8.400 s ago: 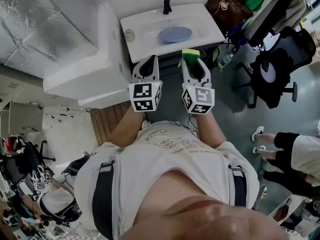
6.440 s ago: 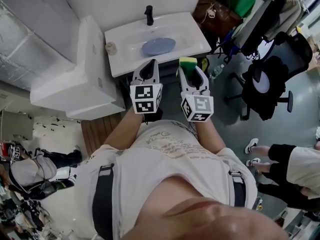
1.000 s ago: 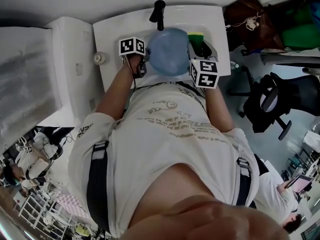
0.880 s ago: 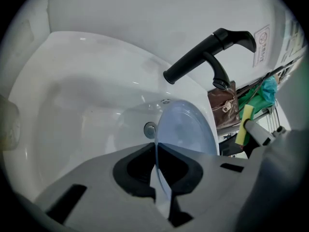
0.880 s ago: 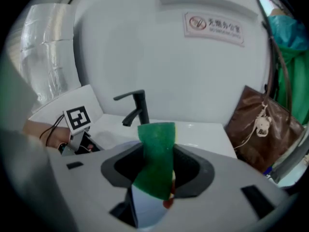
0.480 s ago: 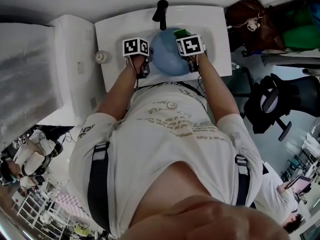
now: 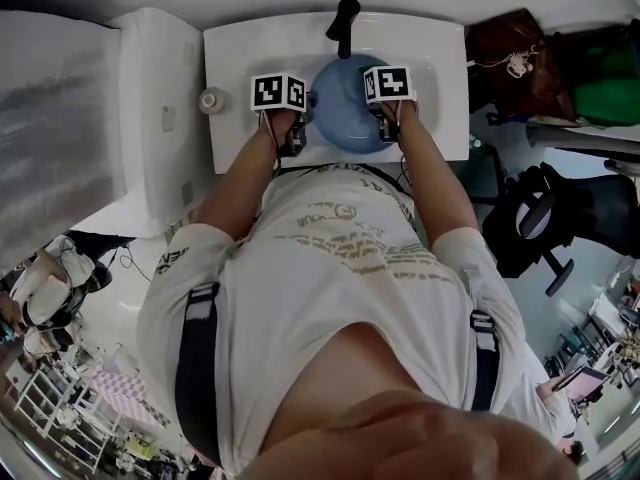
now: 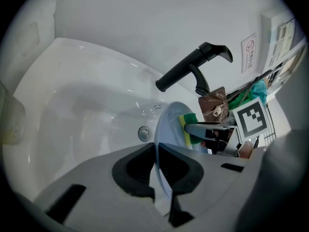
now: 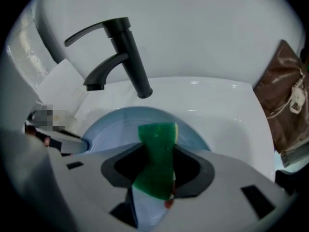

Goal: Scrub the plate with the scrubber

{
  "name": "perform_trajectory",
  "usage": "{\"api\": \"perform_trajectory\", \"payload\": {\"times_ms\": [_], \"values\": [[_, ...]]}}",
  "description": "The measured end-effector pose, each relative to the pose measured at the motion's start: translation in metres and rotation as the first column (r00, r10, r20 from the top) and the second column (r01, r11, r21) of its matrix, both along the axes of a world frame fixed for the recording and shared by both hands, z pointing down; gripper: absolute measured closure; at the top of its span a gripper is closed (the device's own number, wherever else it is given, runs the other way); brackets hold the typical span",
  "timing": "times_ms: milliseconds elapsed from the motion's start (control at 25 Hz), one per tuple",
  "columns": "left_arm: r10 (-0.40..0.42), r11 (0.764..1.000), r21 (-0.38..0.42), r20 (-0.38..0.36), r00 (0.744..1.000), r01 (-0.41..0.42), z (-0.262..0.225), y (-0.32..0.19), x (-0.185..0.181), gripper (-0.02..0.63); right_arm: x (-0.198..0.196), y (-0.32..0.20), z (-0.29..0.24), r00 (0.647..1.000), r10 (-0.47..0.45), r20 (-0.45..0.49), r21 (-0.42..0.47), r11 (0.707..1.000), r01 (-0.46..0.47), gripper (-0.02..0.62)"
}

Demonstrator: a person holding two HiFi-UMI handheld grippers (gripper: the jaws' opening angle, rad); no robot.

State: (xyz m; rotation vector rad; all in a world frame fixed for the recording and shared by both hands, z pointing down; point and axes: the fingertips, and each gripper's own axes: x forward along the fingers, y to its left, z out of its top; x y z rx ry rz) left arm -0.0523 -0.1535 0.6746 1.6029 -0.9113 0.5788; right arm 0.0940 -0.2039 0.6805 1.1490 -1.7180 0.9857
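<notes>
A light blue plate (image 7: 345, 108) stands tilted over the white sink basin (image 7: 440, 78). My left gripper (image 8: 157, 151) is shut on its near rim, and the plate (image 8: 169, 124) shows edge-on between the jaws. My right gripper (image 9: 157, 151) is shut on a green and yellow scrubber sponge (image 9: 157, 134), which rests against the plate's face (image 9: 111, 129). In the head view the left gripper (image 7: 300, 118) is at the plate's left edge and the right gripper (image 7: 380, 118) over its right part. The sponge (image 8: 187, 129) also shows in the left gripper view.
A black faucet (image 7: 345, 23) rises just behind the plate, its spout (image 9: 96, 57) close above the rim. A small cup (image 7: 211, 100) sits on the sink's left ledge. A brown bag (image 9: 285, 95) lies right of the sink. A white block (image 7: 160, 118) borders it on the left.
My right gripper has tipped steeply downward and come in from the plate's right side, bringing the sponge onto the plate's face. The left gripper has kept its hold on the rim.
</notes>
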Motion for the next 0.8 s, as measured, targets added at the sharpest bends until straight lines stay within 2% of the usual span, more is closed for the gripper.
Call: {"api": "perform_trajectory", "payload": {"times_ms": [200, 320, 520, 800], "values": [[0.04, 0.999, 0.035, -0.018, 0.999, -0.039, -0.005, 0.006, 0.009, 0.572, -0.01, -0.002, 0.004, 0.998, 0.024, 0.05, -0.041, 0.999, -0.022, 0.414], [0.033, 0.999, 0.039, -0.023, 0.999, -0.032, -0.005, 0.009, 0.009, 0.572, -0.022, -0.001, 0.002, 0.999, -0.011, 0.052, -0.048, 0.999, 0.014, 0.414], [0.033, 0.998, 0.056, -0.018, 0.999, -0.032, -0.009, 0.009, 0.01, 0.572, -0.048, 0.004, -0.004, 0.993, -0.05, 0.108, -0.058, 0.997, 0.056, 0.414], [0.01, 0.998, 0.058, -0.003, 1.0, -0.01, -0.007, 0.012, 0.005, 0.572, -0.075, 0.021, -0.006, 0.986, -0.147, 0.085, -0.039, 0.988, 0.151, 0.414]]}}
